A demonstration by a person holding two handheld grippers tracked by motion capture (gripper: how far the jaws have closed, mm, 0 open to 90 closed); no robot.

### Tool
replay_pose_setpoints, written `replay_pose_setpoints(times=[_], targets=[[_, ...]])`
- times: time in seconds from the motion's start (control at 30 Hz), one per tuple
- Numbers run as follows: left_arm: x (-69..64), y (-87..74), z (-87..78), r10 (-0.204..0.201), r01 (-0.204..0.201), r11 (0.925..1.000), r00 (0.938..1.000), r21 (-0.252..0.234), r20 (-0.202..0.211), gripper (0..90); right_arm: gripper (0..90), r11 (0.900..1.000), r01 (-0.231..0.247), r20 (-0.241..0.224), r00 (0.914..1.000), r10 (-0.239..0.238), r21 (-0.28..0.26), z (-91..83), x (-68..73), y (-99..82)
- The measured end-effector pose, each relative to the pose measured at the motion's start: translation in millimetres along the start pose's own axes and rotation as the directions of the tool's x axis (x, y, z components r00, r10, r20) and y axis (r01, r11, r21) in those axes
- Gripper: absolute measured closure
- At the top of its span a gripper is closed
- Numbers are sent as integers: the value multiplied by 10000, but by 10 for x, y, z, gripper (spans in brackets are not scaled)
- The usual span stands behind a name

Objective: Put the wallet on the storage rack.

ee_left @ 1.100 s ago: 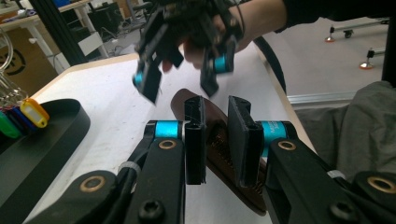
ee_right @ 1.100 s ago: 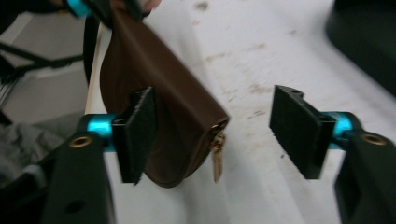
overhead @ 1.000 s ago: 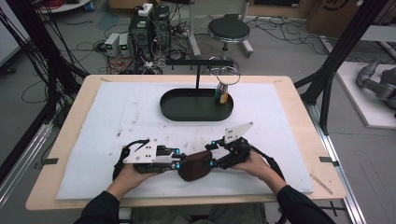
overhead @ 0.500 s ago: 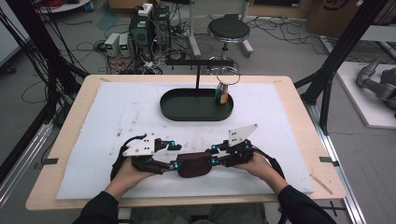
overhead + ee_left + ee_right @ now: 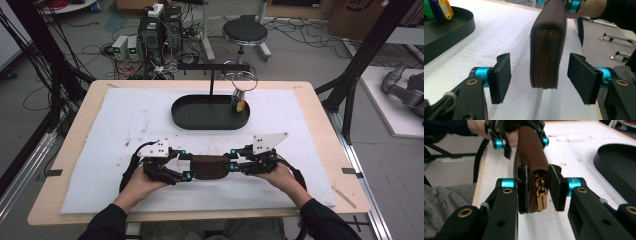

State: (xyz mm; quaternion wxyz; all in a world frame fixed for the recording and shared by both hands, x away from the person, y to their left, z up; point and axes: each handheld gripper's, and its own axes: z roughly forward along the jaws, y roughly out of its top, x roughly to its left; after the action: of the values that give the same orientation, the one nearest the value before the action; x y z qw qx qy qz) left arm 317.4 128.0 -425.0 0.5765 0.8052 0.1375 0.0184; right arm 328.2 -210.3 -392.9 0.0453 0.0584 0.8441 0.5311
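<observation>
Two grippers meet at the near edge of the white mat, with a brown zip pouch [image 5: 210, 167] between them. My right gripper [image 5: 539, 191] is clamped on its zipper-pull end; my left gripper [image 5: 541, 77] stands apart, jaws flanking the other end without touching. The pouch looks like soft leather, probably light, so I'd pinch its firm zipped spine. Farther off sits the black tray [image 5: 200, 120].

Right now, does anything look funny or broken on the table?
Nothing looks broken or spilled. The brown zip pouch is held off the white mat, pinched by the right gripper alone; the left gripper is open around its other end.
</observation>
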Motion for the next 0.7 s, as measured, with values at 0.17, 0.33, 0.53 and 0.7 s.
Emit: replay_pose_setpoints(times=[0.17,0.33,0.53,0.7], targets=[[-35,30,1,186,-168,9991,9988,-387,455,469,719,9998,72,-187,9998,-75,-164,-21,25,48],[-86,53,7,613,-585,9974,9959,-432,664,598,718,10000,36,-333,9994,-38,-64,-18,24,61],[-78,69,-26,611,-535,9947,9943,-875,874,655,696,9996,15,-311,9995,-23,-264,-39,33,86],[-78,78,-45,666,-554,9910,9937,-1218,899,666,600,9989,-232,-233,9995,223,-409,-56,15,91]])
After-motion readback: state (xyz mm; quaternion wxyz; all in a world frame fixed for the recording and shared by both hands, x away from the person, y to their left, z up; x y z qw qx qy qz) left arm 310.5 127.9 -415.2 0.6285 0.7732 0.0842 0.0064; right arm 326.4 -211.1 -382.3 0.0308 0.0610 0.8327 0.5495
